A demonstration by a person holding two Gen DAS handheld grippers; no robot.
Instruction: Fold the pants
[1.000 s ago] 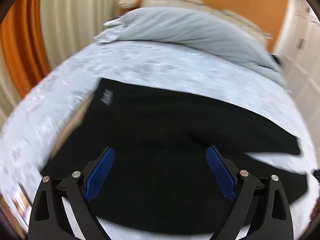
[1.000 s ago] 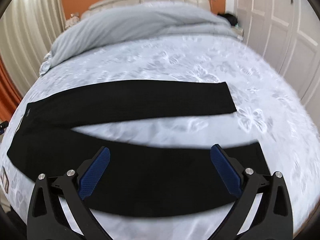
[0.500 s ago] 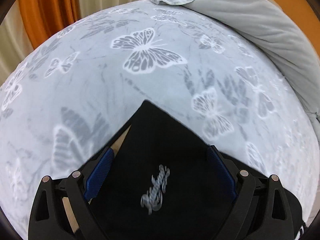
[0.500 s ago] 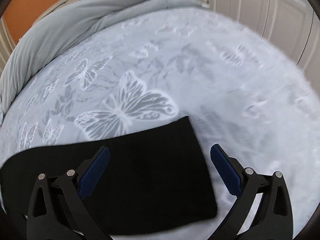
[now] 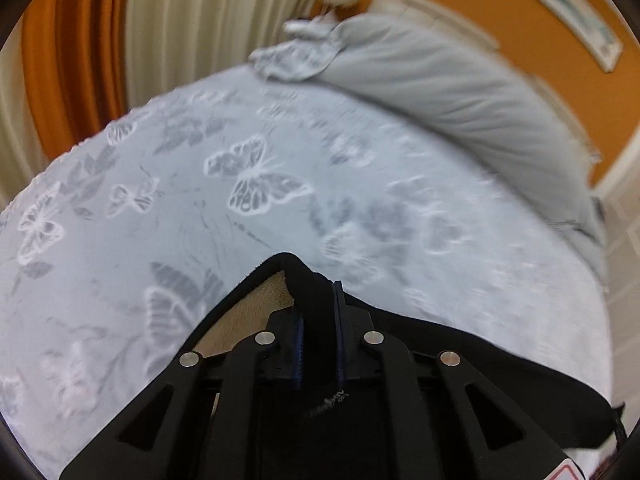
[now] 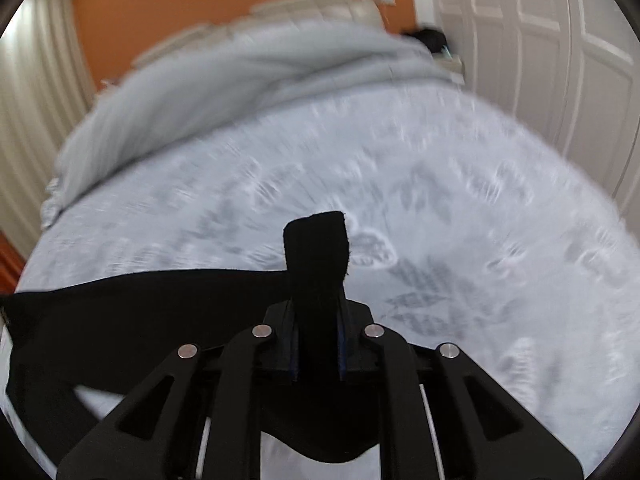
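Observation:
The black pants lie on a pale blue butterfly-print bed. My left gripper is shut on the waistband corner, lifted so the tan lining shows. My right gripper is shut on the cuff end of a pants leg, whose tip sticks up past the fingers. The rest of the pants trails off to the left in the right wrist view.
A grey duvet is bunched at the head of the bed, also in the right wrist view. Orange and cream curtains hang on the left. White wardrobe doors stand on the right.
Both grippers went from open over the pants to shut on the fabric, the left on the waistband corner, the right on the leg cuff. Both ends are now lifted off the bed.

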